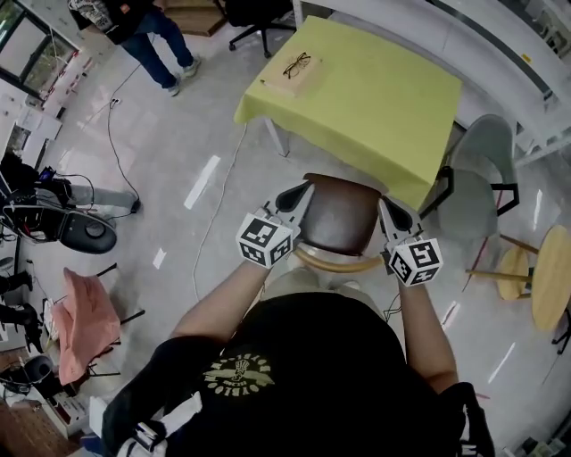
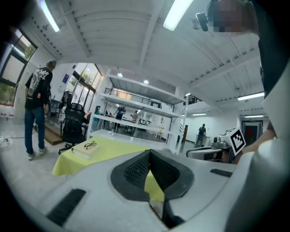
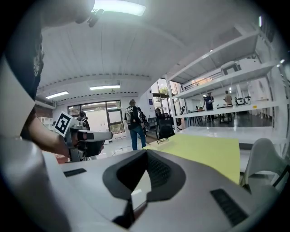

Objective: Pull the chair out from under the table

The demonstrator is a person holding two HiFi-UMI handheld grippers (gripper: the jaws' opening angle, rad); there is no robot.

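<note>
A chair with a brown seat (image 1: 339, 214) and a curved wooden backrest (image 1: 341, 264) stands just in front of me, clear of the table (image 1: 375, 89), which wears a yellow cloth. My left gripper (image 1: 306, 189) hovers at the seat's left side and my right gripper (image 1: 384, 203) at its right side. Both are shut with nothing between the jaws. Neither gripper view shows the chair. The left gripper (image 2: 149, 152) looks level across the yellow table (image 2: 113, 147). The right gripper (image 3: 146, 152) looks over the same table (image 3: 204, 149).
A book with glasses (image 1: 294, 71) lies on the table's far left corner. A grey chair (image 1: 477, 178) and round wooden stools (image 1: 553, 277) stand at the right. A cable (image 1: 223, 205) runs across the floor; black equipment (image 1: 80, 232) and a person (image 1: 152, 27) are at the left.
</note>
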